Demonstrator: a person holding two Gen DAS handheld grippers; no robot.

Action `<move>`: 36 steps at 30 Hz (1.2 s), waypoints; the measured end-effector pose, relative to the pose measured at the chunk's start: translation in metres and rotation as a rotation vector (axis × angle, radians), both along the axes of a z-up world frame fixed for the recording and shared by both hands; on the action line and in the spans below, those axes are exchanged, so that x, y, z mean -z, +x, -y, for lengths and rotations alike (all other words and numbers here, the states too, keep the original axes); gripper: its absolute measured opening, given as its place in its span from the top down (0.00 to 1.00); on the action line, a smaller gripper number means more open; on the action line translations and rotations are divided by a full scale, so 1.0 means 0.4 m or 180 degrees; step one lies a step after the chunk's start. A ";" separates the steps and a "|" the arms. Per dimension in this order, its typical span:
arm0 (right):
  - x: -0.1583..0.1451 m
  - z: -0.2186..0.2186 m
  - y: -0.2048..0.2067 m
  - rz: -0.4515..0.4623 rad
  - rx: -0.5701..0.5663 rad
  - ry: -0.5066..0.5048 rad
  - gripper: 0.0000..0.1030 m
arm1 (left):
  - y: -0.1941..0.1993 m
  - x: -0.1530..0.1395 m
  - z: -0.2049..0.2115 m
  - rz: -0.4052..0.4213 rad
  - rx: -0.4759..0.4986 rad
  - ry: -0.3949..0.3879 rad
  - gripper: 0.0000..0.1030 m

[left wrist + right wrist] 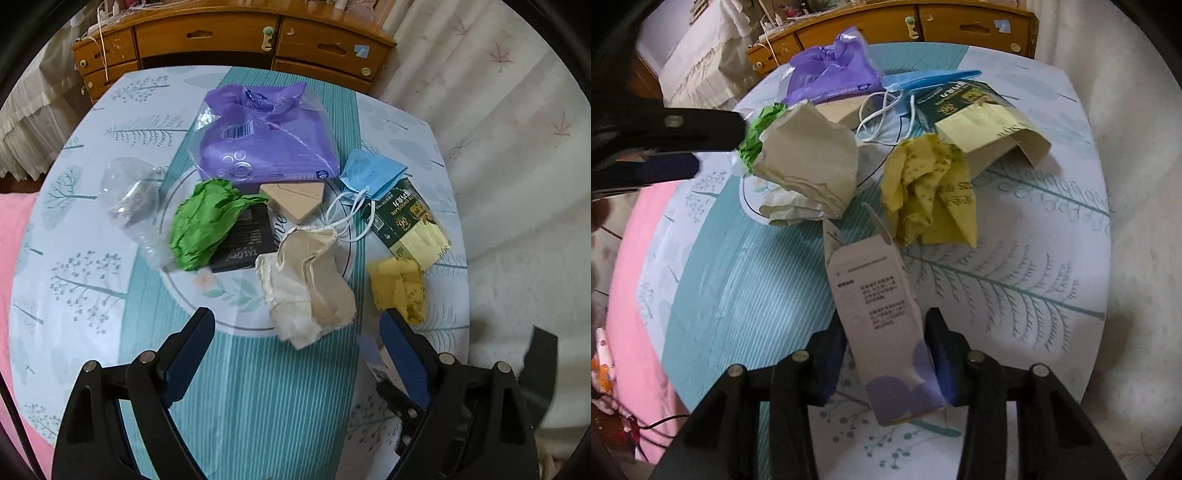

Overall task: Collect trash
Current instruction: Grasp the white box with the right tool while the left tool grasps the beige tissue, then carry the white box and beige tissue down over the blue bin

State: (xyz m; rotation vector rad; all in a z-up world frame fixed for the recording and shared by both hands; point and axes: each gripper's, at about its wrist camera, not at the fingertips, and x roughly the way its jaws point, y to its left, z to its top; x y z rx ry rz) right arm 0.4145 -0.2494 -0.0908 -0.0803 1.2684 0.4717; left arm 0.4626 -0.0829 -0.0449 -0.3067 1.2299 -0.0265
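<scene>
While the left gripper (295, 332) hangs over the near part of the table (92, 295) with its jaws spread wide and nothing between them, the right gripper (882, 339) has its two blue pads closed against the sides of a small white carton (882, 332), which stands tilted with its flaps open at the top. The trash lies in a loose cluster on the patterned tablecloth: a crumpled beige paper wad (310, 288) just ahead of the left gripper, a green crumpled paper (207, 225) resting partly on a black card (251, 240), and a clear plastic bottle (136, 206) on its side further left. Behind them sits a purple plastic package (266, 136), with a tan triangular box (295, 199) touching its front edge. To the right are a blue face mask (369, 173) with white loops, a dark green chocolate box (406, 221), and a yellow crumpled paper (399, 288) near the table edge. A wooden dresser (229, 37) stands beyond the table.
</scene>
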 end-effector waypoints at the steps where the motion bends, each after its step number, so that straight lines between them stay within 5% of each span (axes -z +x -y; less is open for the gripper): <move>1: -0.002 0.008 -0.002 -0.0007 -0.0001 0.0024 0.59 | 0.008 0.010 -0.002 -0.0026 -0.0037 -0.0002 0.13; 12: 0.008 0.031 0.000 -0.0059 0.0048 0.0089 0.59 | 0.066 0.144 -0.030 -0.0394 -0.0411 -0.0286 0.14; 18: 0.010 0.033 -0.003 -0.0062 0.0081 0.0123 0.59 | 0.073 0.183 -0.030 -0.0507 -0.0434 -0.0586 0.48; 25: 0.010 0.035 -0.014 -0.0075 0.0209 0.0167 0.59 | 0.065 0.168 -0.022 -0.0303 -0.0343 -0.0566 0.74; 36: -0.057 -0.030 -0.119 0.0041 0.0307 0.0168 0.60 | -0.090 0.053 -0.089 -0.0084 -0.0058 -0.0261 0.77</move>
